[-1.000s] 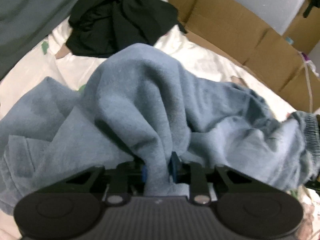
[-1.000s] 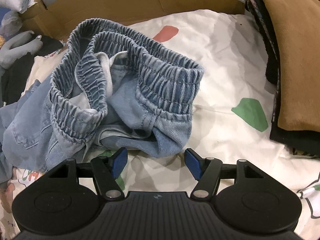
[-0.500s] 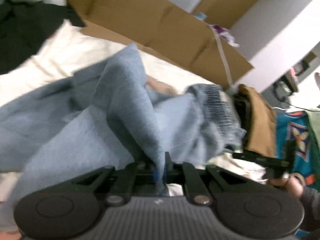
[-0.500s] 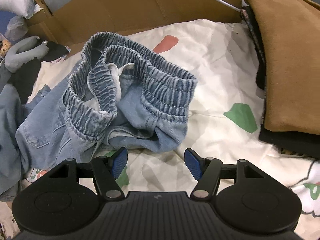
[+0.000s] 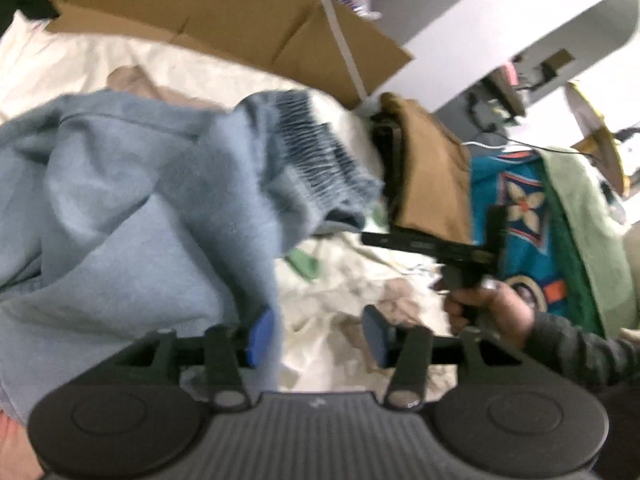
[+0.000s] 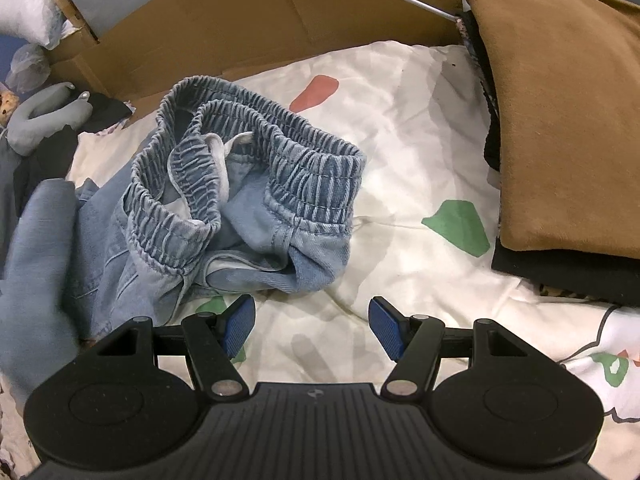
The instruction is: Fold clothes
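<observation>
Right, L gripper [image 5: 316,334] is mid-release: jaws opening, blue pads apart. A fold of the jeans [image 5: 132,216] drapes over the L pad at lower centre of the L view, but the other pad stands clear of it, so nothing's pinched. That view is blurred. The jeans fill its left half, w/ the elastic waistband [image 5: 316,160] up at centre. Right of the waistband sits a brown folded item [image 5: 436,184] on a dark one. I see the other gripper at centre right of that frame, held by a hand [image 5: 494,308] in a grey sleeve [image 5: 580,356].

R gripper [image 6: 311,327] hangs over the sheet [image 6: 404,152], jaws spread wide, nothing between them. In the R view the jeans [image 6: 248,216] lie bunched at centre left, waistband [image 6: 280,148] open and facing up, their near edge just above the L pad, not touching it as far as I can tell. A blurred blue fold fills the lower left edge. The sheet is cream w/ green and red blotches. Brown stack [image 6: 568,112] sits at upper right, on black fabric [image 6: 560,272]. Cardboard [image 6: 248,16] runs along the top of both frames. A grey soft toy [image 6: 44,116] is at upper left of the R view, by dark clothing.
</observation>
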### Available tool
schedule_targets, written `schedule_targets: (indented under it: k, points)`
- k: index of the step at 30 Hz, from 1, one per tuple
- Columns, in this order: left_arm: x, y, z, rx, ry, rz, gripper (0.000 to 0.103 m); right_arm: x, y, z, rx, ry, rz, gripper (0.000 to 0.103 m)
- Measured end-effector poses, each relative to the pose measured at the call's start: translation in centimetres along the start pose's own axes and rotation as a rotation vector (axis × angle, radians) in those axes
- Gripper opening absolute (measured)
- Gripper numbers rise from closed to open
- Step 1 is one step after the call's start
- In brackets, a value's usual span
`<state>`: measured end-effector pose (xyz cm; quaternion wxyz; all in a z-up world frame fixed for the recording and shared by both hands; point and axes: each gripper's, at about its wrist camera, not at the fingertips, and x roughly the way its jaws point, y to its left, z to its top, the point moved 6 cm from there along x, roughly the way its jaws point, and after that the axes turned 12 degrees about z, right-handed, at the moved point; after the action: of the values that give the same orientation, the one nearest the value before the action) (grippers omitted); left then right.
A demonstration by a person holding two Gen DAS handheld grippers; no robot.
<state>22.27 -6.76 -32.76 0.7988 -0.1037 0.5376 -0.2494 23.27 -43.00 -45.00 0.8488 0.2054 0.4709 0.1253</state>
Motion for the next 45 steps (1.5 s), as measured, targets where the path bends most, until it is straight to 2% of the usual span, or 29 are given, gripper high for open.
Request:
schedule_targets:
  k: [3, 6, 8, 12, 15, 18, 22, 28, 30, 32, 33, 34, 38, 40, 45]
  points:
    - [-2.2, 0.2, 0.3, 0.021, -0.04, 0.021, 0.058, 0.0, 0.1, 0.0, -0.007, -0.001, -0.001, 0.069]
    - [-3.6, 2.7, 1.4, -0.013, -0.089, 0.089, 0.063, 0.1, 0.3, 0.0, -0.01, -0.003, -0.003, 0.069]
    - [-4.3, 5.6, 2.0, -0.077, -0.127, 0.201, 0.072, 0.1, 0.4, 0.0, -0.012, -0.001, -0.005, 0.069]
    - [-5.8, 11.6, 2.1, -0.196, -0.175, 0.381, 0.073, 0.3, 0.6, -0.1, -0.017, 0.005, -0.01, 0.069]
    - [-6.6, 15.3, 1.6, -0.232, -0.178, 0.533, 0.074, 0.5, 0.8, -0.1, -0.031, 0.014, -0.02, 0.069]
    - [-7.3, 18.3, 0.6, -0.284, -0.194, 0.629, 0.08, 0.6, 0.7, 0.0, -0.039, 0.018, -0.033, 0.069]
    - [-7.7, 21.9, -0.7, -0.306, -0.2, 0.773, 0.081, 1.2, 0.6, -0.1, -0.039, 0.025, -0.046, 0.069]
    - [-7.3, 26.2, -2.7, -0.282, -0.165, 0.899, 0.085, 2.4, 0.6, -0.2, -0.037, 0.046, -0.056, 0.069]
    - [-7.0, 27.5, -3.3, -0.291, -0.153, 0.914, 0.08, 2.7, 0.7, -0.1, -0.048, 0.053, -0.058, 0.069]
    - [-6.6, 28.2, -3.6, -0.299, -0.143, 0.906, 0.065, 2.9, 0.7, 0.1, -0.051, 0.056, -0.059, 0.069]
    - [-6.6, 28.4, -3.8, -0.309, -0.136, 0.902, 0.047, 2.9, 0.8, 0.2, -0.052, 0.055, -0.058, 0.069]
    - [-6.6, 28.5, -3.9, -0.319, -0.13, 0.897, 0.039, 2.9, 0.8, 0.3, -0.054, 0.053, -0.057, 0.069]
    - [-7.3, 27.7, -4.3, -0.372, -0.151, 0.839, 0.031, 2.9, 0.9, 0.3, -0.051, 0.049, -0.055, 0.069]
    - [-7.3, 26.7, -4.2, -0.397, -0.157, 0.786, 0.027, 2.9, 0.9, 0.2, -0.048, 0.049, -0.053, 0.069]
    - [-7.0, 22.0, -3.3, -0.362, -0.163, 0.61, 0.023, 2.4, 1.1, 0.3, -0.05, 0.04, -0.044, 0.069]
